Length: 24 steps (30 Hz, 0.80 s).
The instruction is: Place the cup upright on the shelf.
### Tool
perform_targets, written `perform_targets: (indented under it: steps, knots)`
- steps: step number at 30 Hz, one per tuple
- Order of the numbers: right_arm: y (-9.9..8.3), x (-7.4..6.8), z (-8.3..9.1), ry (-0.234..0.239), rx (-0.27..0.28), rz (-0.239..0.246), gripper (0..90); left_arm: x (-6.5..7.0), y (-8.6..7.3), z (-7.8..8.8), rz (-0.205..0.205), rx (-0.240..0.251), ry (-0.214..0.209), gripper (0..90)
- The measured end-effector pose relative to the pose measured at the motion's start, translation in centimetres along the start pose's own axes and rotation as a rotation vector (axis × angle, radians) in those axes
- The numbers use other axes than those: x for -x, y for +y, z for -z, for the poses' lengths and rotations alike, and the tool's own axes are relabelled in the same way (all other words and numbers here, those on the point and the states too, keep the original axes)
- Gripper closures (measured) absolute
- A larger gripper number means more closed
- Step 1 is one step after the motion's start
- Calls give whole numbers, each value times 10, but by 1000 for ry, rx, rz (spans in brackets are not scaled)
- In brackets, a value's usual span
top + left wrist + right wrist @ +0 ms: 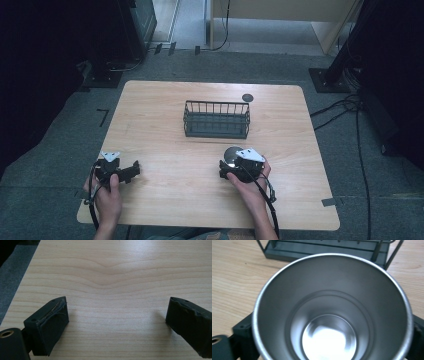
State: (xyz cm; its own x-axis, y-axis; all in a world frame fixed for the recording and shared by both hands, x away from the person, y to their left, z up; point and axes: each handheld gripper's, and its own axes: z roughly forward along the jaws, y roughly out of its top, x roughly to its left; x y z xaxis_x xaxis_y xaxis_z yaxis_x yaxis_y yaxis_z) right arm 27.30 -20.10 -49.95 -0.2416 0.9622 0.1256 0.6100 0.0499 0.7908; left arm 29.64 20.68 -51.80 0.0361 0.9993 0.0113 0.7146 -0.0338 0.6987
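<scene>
A shiny steel cup [231,154] stands upright on the wooden table [170,150], just in front of a dark wire basket [216,131]. My right gripper [231,160] reaches around it from the near side. In the right gripper view I look down into the empty cup [329,315], and both black fingers [242,332] lie against its sides, shut on it. My left gripper [131,171] rests near the table's front left. Its jaws [117,320] stand wide open over bare wood.
The empty wire basket [287,252] sits at the table's middle, close behind the cup. A small dark disc [247,97] lies near the far edge. Cables and stands crowd the floor at the right and back left.
</scene>
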Motion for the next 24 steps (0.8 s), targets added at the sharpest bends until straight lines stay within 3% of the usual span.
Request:
perform_targets:
  steps: [5,14,24]
  knots:
    - [0,-2,3,-44,30,24,172,0,0,0,-1,0,1,48]
    - [7,3,8,-43,40,5,177,0,0,0,-2,0,0,48]
    - [27,0,17,-28,57,29,178,0,0,0,-2,0,0,48]
